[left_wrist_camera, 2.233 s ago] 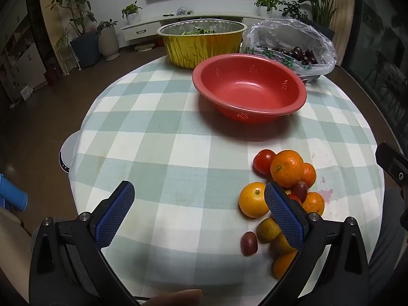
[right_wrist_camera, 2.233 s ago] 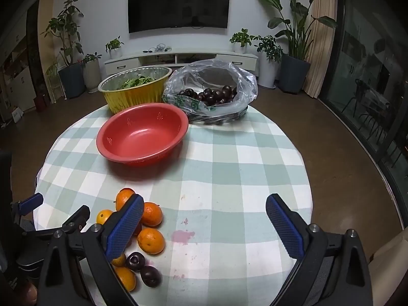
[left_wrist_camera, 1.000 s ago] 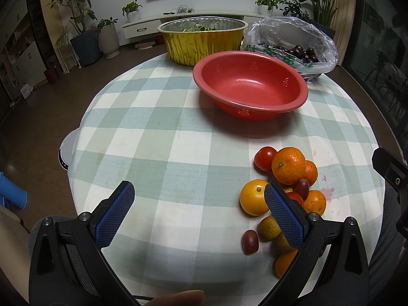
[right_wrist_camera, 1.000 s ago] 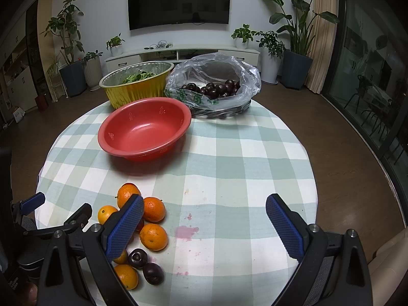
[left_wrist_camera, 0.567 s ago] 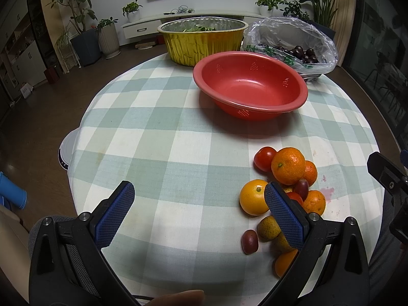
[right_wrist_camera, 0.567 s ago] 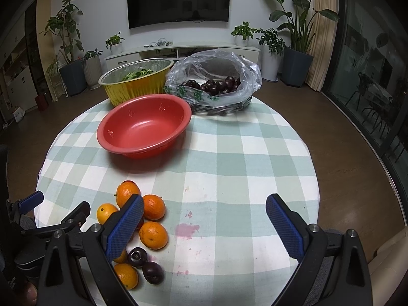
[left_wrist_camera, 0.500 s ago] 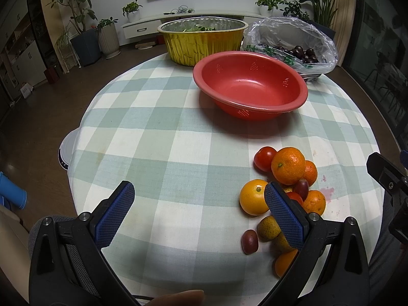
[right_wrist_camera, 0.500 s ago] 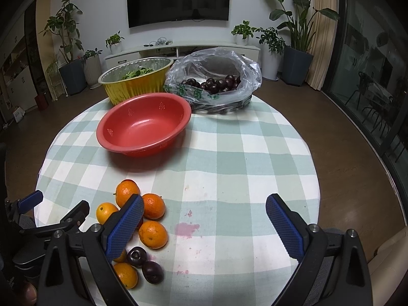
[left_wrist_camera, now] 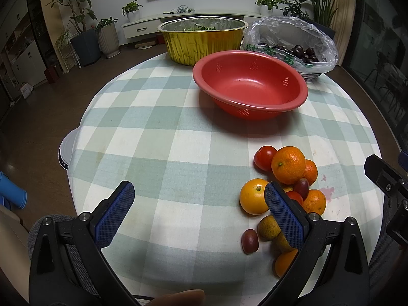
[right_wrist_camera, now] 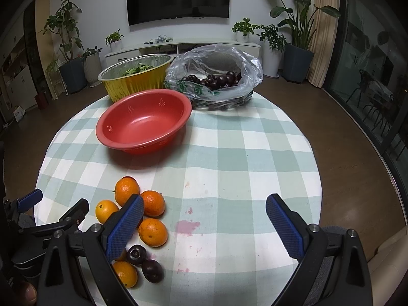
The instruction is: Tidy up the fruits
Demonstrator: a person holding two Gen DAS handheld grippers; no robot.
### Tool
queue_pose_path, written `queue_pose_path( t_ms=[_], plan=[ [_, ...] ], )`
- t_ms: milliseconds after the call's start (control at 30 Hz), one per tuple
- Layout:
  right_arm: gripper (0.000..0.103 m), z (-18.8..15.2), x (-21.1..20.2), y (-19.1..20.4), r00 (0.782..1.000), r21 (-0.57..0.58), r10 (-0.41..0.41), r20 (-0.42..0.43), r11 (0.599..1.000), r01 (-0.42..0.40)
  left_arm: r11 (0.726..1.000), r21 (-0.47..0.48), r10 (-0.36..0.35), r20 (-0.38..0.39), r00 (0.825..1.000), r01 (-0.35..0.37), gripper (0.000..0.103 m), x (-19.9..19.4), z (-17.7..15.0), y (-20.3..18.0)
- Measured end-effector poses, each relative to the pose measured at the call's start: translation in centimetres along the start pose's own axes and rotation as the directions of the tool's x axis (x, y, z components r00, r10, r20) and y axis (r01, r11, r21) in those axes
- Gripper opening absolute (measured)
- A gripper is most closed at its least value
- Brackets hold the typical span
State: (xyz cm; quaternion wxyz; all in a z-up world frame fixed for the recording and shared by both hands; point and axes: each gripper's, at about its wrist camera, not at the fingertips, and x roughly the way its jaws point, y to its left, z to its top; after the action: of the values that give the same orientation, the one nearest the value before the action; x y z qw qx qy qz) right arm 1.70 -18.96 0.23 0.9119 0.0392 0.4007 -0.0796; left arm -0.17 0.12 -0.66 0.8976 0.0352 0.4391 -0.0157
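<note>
Change: over the last two seconds the right gripper (right_wrist_camera: 201,219) has drawn back a little, so the table sits slightly lower in its view; the left gripper (left_wrist_camera: 199,204) has barely shifted; no fruit has moved
Left gripper: jaws wide, holding nothing; it hovers over the near edge of the table (left_wrist_camera: 153,132)
Right gripper: jaws wide, holding nothing; it hovers over the near right edge
Fruit pile (left_wrist_camera: 285,188): loose heap near the near edge of the table, toward the right in the left wrist view; the pieces touch or lie just beside one another
Oranges: several glossy ones; the largest orange (left_wrist_camera: 288,164) sits at the far side of the heap; a paler yellow-orange one (left_wrist_camera: 253,196) lies at its left
Tomato (left_wrist_camera: 265,157): round and red, touching the largest orange
Dark plums: two lie at the near side (right_wrist_camera: 136,255); smooth, almost black
Red bowl (left_wrist_camera: 251,85): perforated sides; nothing in it; stands well apart from the heap, toward the far edge
Gold foil tub (left_wrist_camera: 202,39): at the far edge, behind the red bowl; green leaves inside
Plastic bag (right_wrist_camera: 216,76): clear, open at the top, at the far right edge; dark cherries inside
Cloth: green-and-white check; a pink stain (right_wrist_camera: 187,227) just right of the heap
</note>
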Motion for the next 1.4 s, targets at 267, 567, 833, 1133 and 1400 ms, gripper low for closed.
queue_pose_path(
  t_ms=[267, 567, 833, 1133, 1400],
  plan=[
    [0.098, 0.1, 0.3, -0.1, 1.0, 0.006, 0.011, -0.023, 1.0, -0.011, 1.0, 0.0, 0.0, -0.001, 1.0, 0.0, 0.103, 0.0, 0.0, 0.0],
    [0.098, 0.0, 0.4, -0.2, 0.999, 0.006, 0.014, -0.031, 1.0, -0.014, 1.0, 0.004, -0.001, -0.003, 1.0, 0.001, 0.103, 0.1, -0.3, 0.1],
    [0.098, -0.2, 0.8, -0.3, 0.998, -0.006, 0.05, -0.046, 0.999, -0.05, 0.999, 0.032, -0.038, -0.002, 0.999, 0.038, 0.103, 0.1, -0.7, 0.6],
    [0.099, -2.6, 0.9, -0.7, 0.979, -0.017, 0.185, -0.085, 0.982, -0.187, 0.972, 0.111, -0.209, -0.015, 0.978, 0.209, 0.103, -0.4, -2.8, 2.1],
    [0.092, -5.8, 0.8, 0.8, 0.943, -0.118, 0.282, -0.175, 0.945, -0.304, 0.925, 0.281, -0.239, -0.091, 0.967, 0.255, 0.103, -1.0, -5.6, 0.0]
  ],
)
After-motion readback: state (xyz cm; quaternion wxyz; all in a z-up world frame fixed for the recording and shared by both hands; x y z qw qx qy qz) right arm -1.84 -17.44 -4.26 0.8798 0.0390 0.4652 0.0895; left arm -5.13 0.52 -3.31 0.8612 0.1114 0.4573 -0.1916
